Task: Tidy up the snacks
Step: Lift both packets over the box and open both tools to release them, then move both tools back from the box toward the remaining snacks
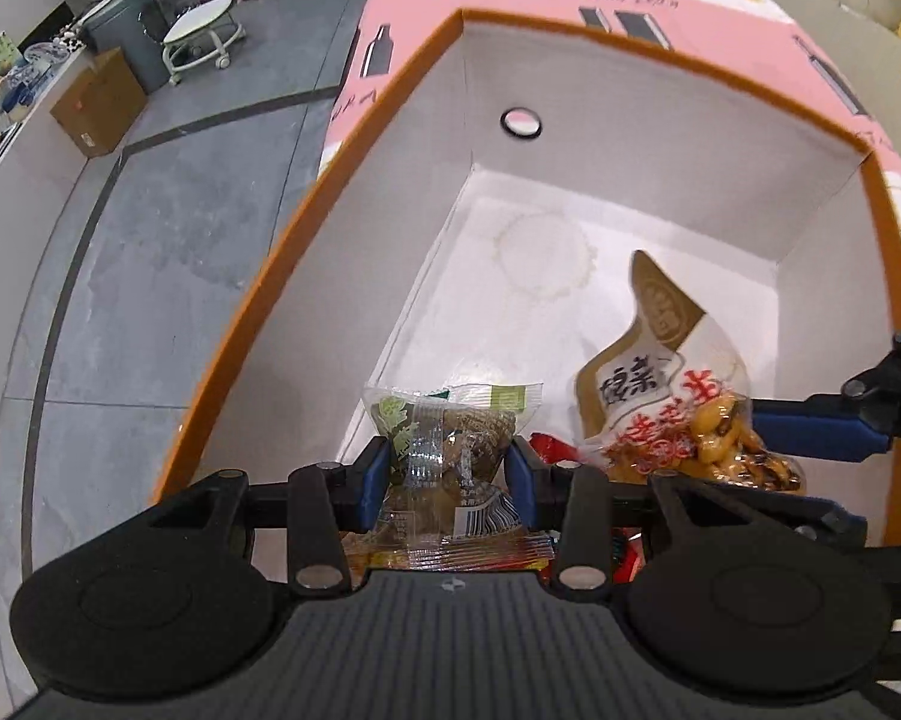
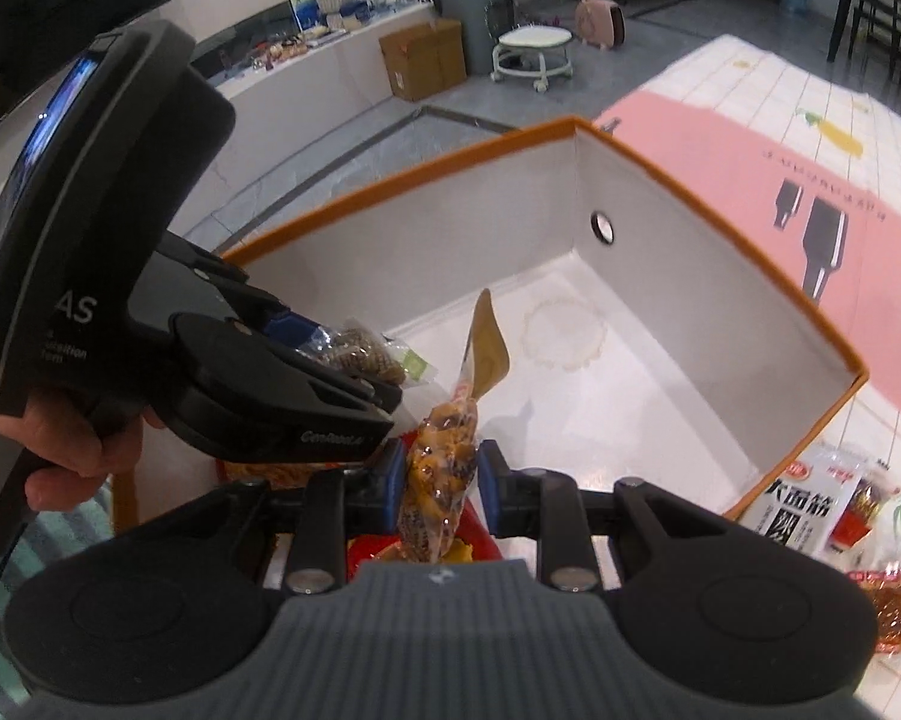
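Grey floor fills the upper left. Over the orange box (image 1: 306, 276), the left hand-held gripper (image 1: 448, 468) squeezes a green snack pack (image 1: 444, 426) and the right hand-held gripper (image 2: 438, 483) squeezes a peanut bag (image 2: 444, 450), both low in the frame, likely ready to drop inside.

We see the open box (image 1: 660, 138) ahead of both grippers; inside it, loose packets (image 1: 444, 555) lie beneath our left gripper (image 1: 447, 480). More packets (image 2: 810, 510) lie outside, right of our right gripper (image 2: 439, 483).

Left gripper (image 1: 448, 471) has its blue-padded jaws clamped on a clear-wrapped brown snack packet (image 1: 450, 441), right over the orange-rimmed white cardboard box (image 1: 630, 138). Beside it, the right gripper (image 1: 822, 426) pinches a gold-and-white peanut pouch (image 1: 666, 384).
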`<state>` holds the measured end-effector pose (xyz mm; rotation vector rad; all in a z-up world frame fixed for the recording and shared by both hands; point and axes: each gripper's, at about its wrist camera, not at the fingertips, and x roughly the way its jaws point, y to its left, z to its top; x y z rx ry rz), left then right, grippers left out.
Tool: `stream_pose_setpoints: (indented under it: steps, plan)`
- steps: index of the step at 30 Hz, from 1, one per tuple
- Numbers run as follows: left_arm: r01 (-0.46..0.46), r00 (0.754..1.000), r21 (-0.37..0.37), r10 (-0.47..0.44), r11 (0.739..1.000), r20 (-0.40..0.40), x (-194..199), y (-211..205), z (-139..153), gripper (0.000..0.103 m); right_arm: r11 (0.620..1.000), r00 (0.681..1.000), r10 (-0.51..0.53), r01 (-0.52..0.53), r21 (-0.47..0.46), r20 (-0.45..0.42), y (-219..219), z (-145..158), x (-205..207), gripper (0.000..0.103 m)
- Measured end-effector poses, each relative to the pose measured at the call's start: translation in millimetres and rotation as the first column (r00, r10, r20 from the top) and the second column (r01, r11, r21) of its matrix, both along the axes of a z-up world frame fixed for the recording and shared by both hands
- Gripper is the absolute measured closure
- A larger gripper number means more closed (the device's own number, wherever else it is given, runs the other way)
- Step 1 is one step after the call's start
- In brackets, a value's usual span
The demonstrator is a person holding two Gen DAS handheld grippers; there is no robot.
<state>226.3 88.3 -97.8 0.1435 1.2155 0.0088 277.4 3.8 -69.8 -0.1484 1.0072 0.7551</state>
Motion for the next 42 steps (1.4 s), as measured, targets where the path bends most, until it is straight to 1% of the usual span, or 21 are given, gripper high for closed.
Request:
stream_pose_setpoints:
  steps: [4,7,8,10,12,13,14,15,16,17,18,20,23,27,28,33,34,35,36,38,42]
  plan:
    - [0.01,1.0,0.028,-0.01,1.0,-0.004,-0.5,-6.0,-4.6,0.056,1.0,1.0,-0.002,0.002,-0.009,-0.015,-1.2,-3.8,2.0,0.08]
    - [0.012,1.0,0.045,-0.012,0.999,-0.006,-0.4,-8.9,-5.1,0.055,0.999,1.0,0.008,-0.008,-0.032,0.003,-0.2,-3.6,1.4,0.079]
    - [0.007,1.0,0.052,-0.006,0.999,-0.008,1.8,-7.1,-5.6,0.05,0.999,1.0,0.01,-0.009,-0.05,0.017,0.5,-4.1,1.0,0.077]
    - [-0.002,1.0,0.059,0.002,0.998,-0.007,2.3,-6.1,-4.6,0.048,0.996,0.998,0.012,-0.006,-0.092,0.056,2.1,-2.5,-1.9,0.073]
    - [-0.005,1.0,0.061,0.006,0.998,-0.005,1.7,-7.8,-3.3,0.043,0.994,0.997,0.018,-0.01,-0.106,0.076,0.8,0.3,-3.9,0.074]
    - [-0.005,1.0,0.066,0.005,0.998,-0.001,0.4,-8.5,-1.8,0.041,0.995,0.997,0.02,-0.012,-0.102,0.078,0.1,1.7,-4.1,0.071]
    - [-0.006,1.0,0.072,0.005,0.997,0.005,-1.1,-9.1,-0.2,0.037,0.995,0.997,0.021,-0.013,-0.102,0.08,-0.1,2.9,-4.1,0.069]
    - [-0.006,1.0,0.076,0.005,0.997,0.013,-2.7,-9.7,2.3,0.036,0.994,0.996,0.022,-0.012,-0.108,0.088,0.0,4.2,-4.4,0.068]
    - [-0.006,1.0,0.072,0.005,0.997,0.017,-4.4,-10.5,5.0,0.035,0.993,0.994,0.024,-0.011,-0.12,0.103,0.6,5.9,-5.8,0.064]
    - [-0.007,1.0,0.07,0.006,0.997,0.023,-5.1,-10.5,7.9,0.032,0.991,0.992,0.028,-0.012,-0.133,0.12,1.8,7.4,-7.1,0.061]
    - [-0.009,0.999,0.07,0.006,0.997,0.033,-6.8,-10.9,12.0,0.029,0.989,0.99,0.033,-0.013,-0.146,0.135,2.5,8.0,-8.2,0.059]
    - [-0.007,0.999,0.072,0.004,0.997,0.052,-9.3,-9.5,19.4,0.028,0.987,0.986,0.042,-0.016,-0.162,0.161,3.2,11.8,-11.9,0.053]
    - [-0.008,0.997,0.08,0.002,0.997,0.074,-14.9,-11.1,31.3,0.028,0.986,0.982,0.048,-0.017,-0.167,0.183,1.6,19.8,-17.5,0.047]
    - [-0.013,0.99,0.099,-0.001,0.995,0.141,-27.1,-16.5,52.2,0.028,0.985,0.972,0.051,-0.012,-0.17,0.231,-5.1,33.3,-25.9,0.042]
    - [-0.015,0.988,0.099,-0.001,0.995,0.156,-30.3,-18.1,57.6,0.028,0.986,0.969,0.048,-0.006,-0.168,0.244,-8.4,37.7,-28.8,0.04]
    - [-0.009,0.971,0.061,-0.006,0.998,0.24,-47.1,-23.6,84.1,0.028,0.992,0.956,-0.001,0.038,-0.119,0.295,-34.0,58.0,-42.8,0.038]
    - [-0.005,0.966,0.053,-0.009,0.999,0.26,-51.6,-27.1,88.9,0.028,0.993,0.952,-0.015,0.051,-0.109,0.306,-40.0,61.5,-46.7,0.036]
    - [-0.002,0.96,0.045,-0.011,0.999,0.281,-56.8,-30.8,94.9,0.028,0.993,0.948,-0.03,0.063,-0.095,0.316,-46.7,64.4,-50.3,0.031]
    - [0.004,0.953,0.035,-0.014,0.999,0.302,-62.1,-34.9,100.4,0.028,0.994,0.945,-0.046,0.075,-0.078,0.325,-54.0,67.4,-54.1,0.03]
    - [0.022,0.942,0.011,-0.024,1.0,0.335,-71.7,-43.9,108.9,0.028,0.994,0.939,-0.077,0.098,-0.044,0.336,-68.9,72.6,-63.3,0.03]
    - [0.072,0.928,-0.044,-0.051,0.996,0.368,-87.8,-64.5,118.5,0.033,0.99,0.927,-0.138,0.144,0.008,0.348,-98.5,77.9,-80.8,0.03]
